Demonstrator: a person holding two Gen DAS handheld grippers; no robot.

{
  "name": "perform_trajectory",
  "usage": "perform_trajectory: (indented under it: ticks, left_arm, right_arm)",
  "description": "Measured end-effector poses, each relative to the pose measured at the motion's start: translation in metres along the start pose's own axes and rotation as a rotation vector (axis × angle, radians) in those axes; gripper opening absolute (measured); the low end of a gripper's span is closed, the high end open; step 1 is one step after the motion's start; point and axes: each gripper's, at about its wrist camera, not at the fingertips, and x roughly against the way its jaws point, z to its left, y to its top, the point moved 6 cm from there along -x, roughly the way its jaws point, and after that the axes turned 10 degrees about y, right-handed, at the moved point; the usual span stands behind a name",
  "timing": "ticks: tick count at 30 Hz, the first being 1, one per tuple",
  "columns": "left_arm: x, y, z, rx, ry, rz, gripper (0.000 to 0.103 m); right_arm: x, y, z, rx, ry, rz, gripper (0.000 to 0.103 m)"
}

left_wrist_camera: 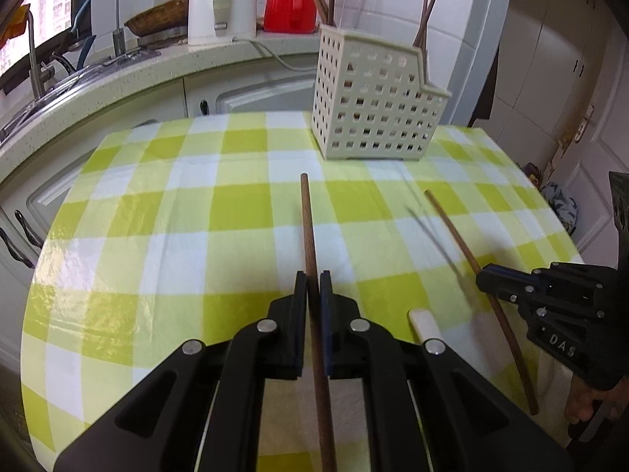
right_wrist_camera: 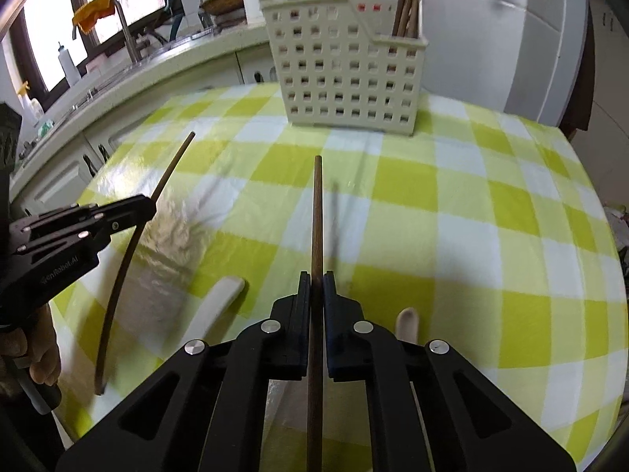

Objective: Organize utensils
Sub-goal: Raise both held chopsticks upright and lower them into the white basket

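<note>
My left gripper (left_wrist_camera: 313, 279) is shut on a brown chopstick (left_wrist_camera: 308, 228) that points toward the cream perforated utensil basket (left_wrist_camera: 377, 98) at the table's far side. My right gripper (right_wrist_camera: 316, 279) is shut on a second brown chopstick (right_wrist_camera: 317, 216), aimed at the same basket (right_wrist_camera: 346, 67). Each gripper shows in the other's view: the right gripper (left_wrist_camera: 481, 275) with its chopstick (left_wrist_camera: 450, 229) at the right, the left gripper (right_wrist_camera: 151, 202) with its chopstick (right_wrist_camera: 173, 165) at the left. Both chopsticks hang above the cloth. The basket holds several upright chopsticks.
A white utensil handle (right_wrist_camera: 220, 299) lies on the green checked tablecloth (right_wrist_camera: 471, 236) between the grippers, and a beige handle tip (right_wrist_camera: 407, 322) shows beside my right fingers. Behind the table run a counter with a sink tap (left_wrist_camera: 118, 35) and a red jug (left_wrist_camera: 291, 0).
</note>
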Motion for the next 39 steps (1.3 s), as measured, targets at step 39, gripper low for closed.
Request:
perform_trajectory:
  ticks: [39]
  left_arm:
    - [0.101,0.119,-0.012,-0.032,-0.075,-0.270,0.006]
  right_arm:
    - [0.116,0.107,-0.024,0.018,0.017,-0.261,0.006]
